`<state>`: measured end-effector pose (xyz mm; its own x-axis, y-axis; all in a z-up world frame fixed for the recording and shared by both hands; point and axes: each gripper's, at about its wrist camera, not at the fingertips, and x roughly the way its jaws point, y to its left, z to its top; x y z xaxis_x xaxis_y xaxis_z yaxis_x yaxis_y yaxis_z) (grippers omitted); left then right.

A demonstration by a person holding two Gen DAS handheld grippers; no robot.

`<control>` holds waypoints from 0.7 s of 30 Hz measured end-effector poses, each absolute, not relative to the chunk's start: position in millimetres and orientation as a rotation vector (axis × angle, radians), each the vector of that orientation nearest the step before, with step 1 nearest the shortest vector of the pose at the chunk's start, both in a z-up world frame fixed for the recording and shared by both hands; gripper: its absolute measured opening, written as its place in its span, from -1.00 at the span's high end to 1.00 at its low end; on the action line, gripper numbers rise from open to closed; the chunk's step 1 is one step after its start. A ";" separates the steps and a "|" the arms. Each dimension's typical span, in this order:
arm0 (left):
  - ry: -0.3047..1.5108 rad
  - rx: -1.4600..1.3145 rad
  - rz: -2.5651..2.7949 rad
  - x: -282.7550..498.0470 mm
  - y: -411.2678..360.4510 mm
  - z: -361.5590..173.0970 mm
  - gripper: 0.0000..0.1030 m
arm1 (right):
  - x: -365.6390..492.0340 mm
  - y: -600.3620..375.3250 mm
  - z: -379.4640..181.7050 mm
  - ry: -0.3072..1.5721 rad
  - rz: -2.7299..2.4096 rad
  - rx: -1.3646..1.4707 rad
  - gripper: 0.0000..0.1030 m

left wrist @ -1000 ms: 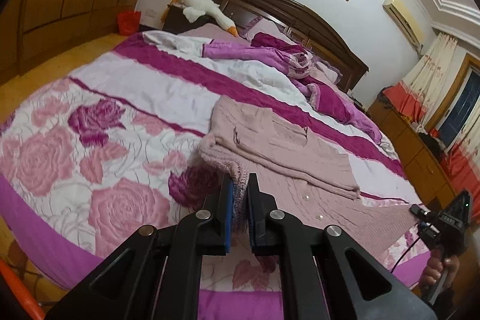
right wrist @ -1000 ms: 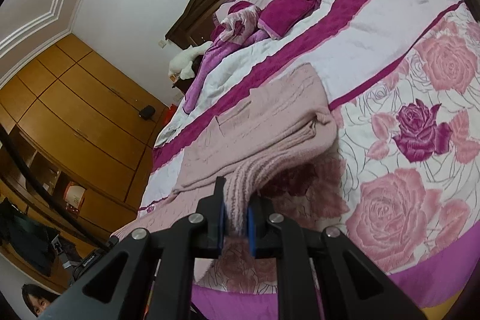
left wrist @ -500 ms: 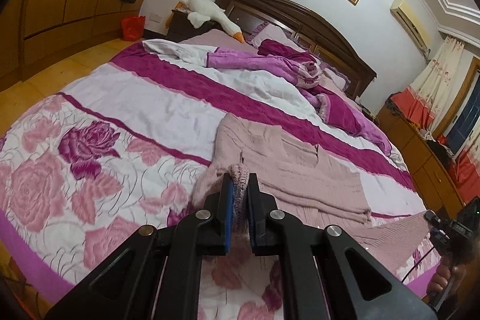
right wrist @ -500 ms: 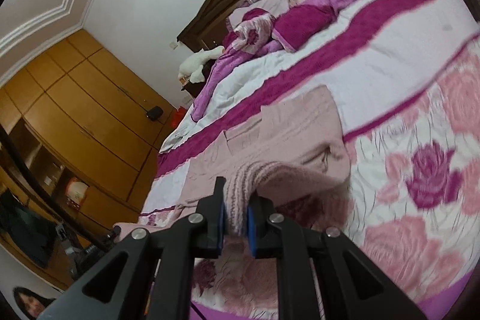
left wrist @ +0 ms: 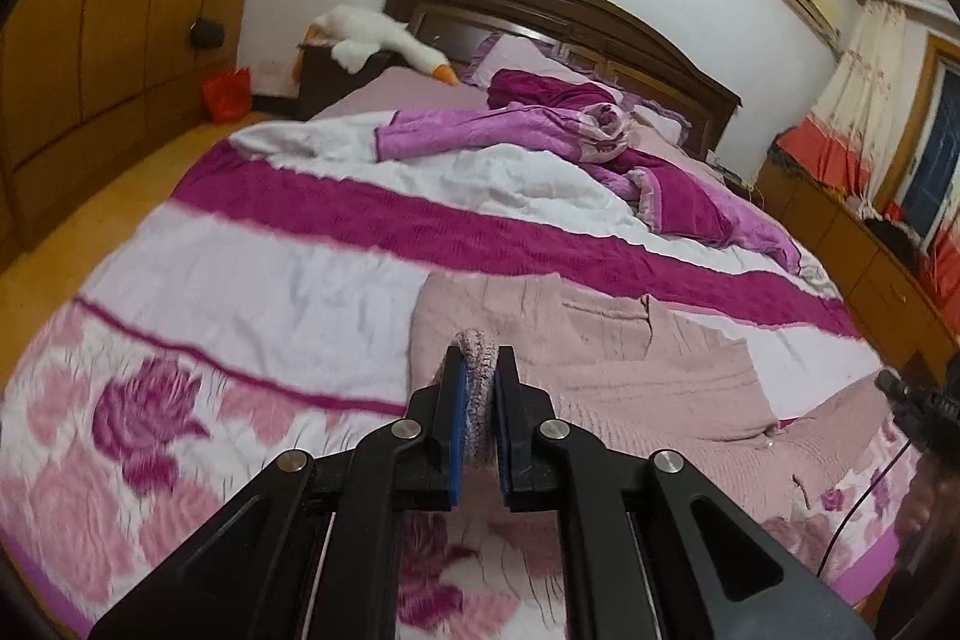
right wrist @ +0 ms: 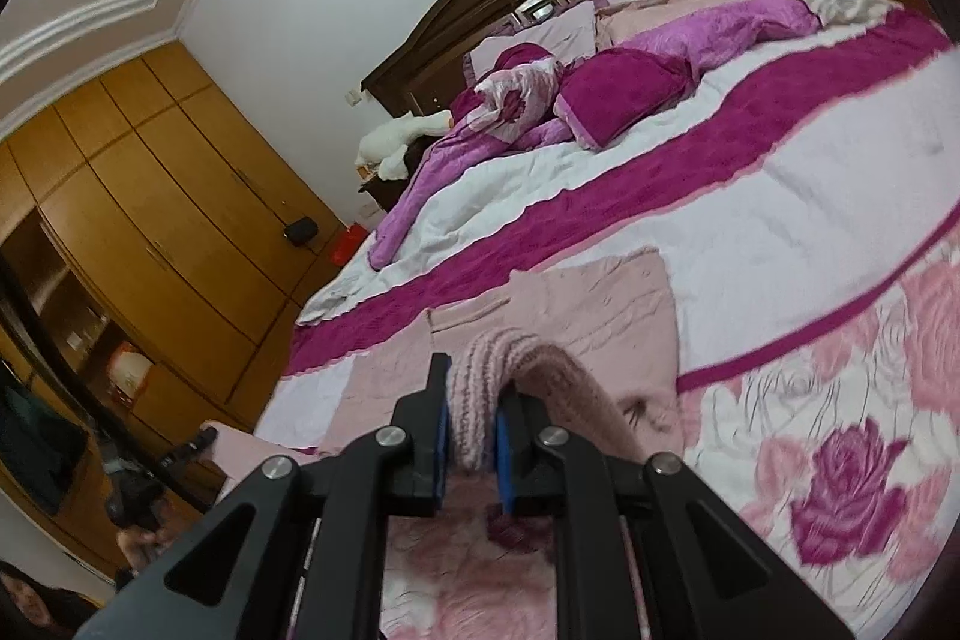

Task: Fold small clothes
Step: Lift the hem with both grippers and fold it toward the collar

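Hem corners of the pink cardigan, lying on the bed, are pinched: left gripper clamps one, right gripper the other. Mid-fold, I judge; next, carry both far and lay them flat.

bed: rose-print cover with magenta stripes | sweater: pink knit, flat on the near half | quilt: purple, bunched near the headboard | pillows: at the head | goose: white plush, far corner
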<state>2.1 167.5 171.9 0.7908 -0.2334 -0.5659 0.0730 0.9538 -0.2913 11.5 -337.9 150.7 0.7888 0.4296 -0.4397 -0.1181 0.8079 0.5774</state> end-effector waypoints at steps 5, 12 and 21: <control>0.665 -0.205 -0.155 33.4 157.3 157.1 1.00 | 37.1 -337.6 148.6 0.597 0.274 0.497 0.76; 0.668 -0.163 -0.138 65.8 160.1 142.6 1.00 | 72.8 -339.0 142.2 0.586 0.170 0.425 0.76; 0.654 -0.100 -0.079 120.6 164.7 145.8 1.00 | 125.2 -332.6 126.9 0.609 0.170 0.379 0.76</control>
<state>120.6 164.8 145.8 0.7910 -0.1047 -0.6028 0.0416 0.9922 -0.1177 125.2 -332.6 126.9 0.8087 0.2657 -0.5248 -0.0448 0.9174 0.3955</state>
